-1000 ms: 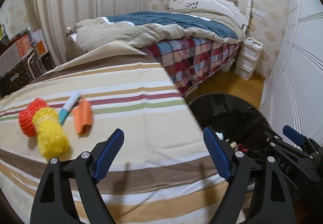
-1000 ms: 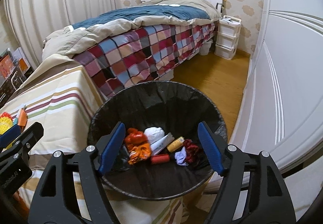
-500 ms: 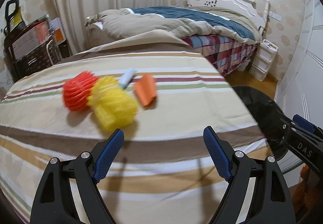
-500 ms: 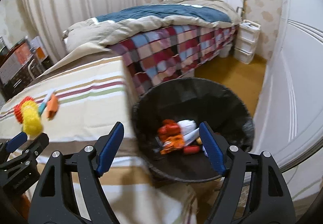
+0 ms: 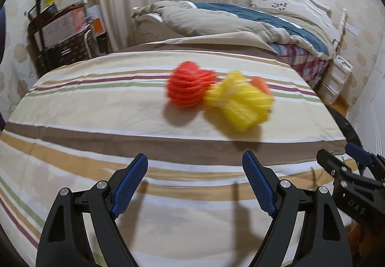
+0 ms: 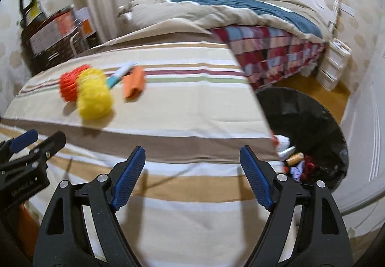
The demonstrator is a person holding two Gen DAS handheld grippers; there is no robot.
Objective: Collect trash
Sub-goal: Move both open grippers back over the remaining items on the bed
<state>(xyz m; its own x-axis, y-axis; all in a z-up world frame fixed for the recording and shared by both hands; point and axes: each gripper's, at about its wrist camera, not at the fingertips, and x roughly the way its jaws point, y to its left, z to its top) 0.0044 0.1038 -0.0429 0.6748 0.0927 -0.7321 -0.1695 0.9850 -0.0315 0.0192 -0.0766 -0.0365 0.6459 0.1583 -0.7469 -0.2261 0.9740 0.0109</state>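
From the left wrist, the left gripper (image 5: 195, 183) stands spread and empty; ahead of it on the striped cloth-covered table (image 5: 96, 103) lie a crumpled red-orange foam net (image 5: 189, 90) and, to its right, a yellow foam net (image 5: 238, 104), long axis running away and leftward. From the right wrist, the right gripper (image 6: 192, 176), jaws widening with nothing between, faces a small orange wrapper (image 6: 133, 85) and a teal-and-white tube (image 6: 120, 74) ahead-left, pointing away-right; the black-lined round bin (image 6: 312, 122) to its right already holds several scraps, so roughly four pieces remain.

yellow mesh (image 6: 94, 101) on striped cloth (image 6: 182, 108) — blurred
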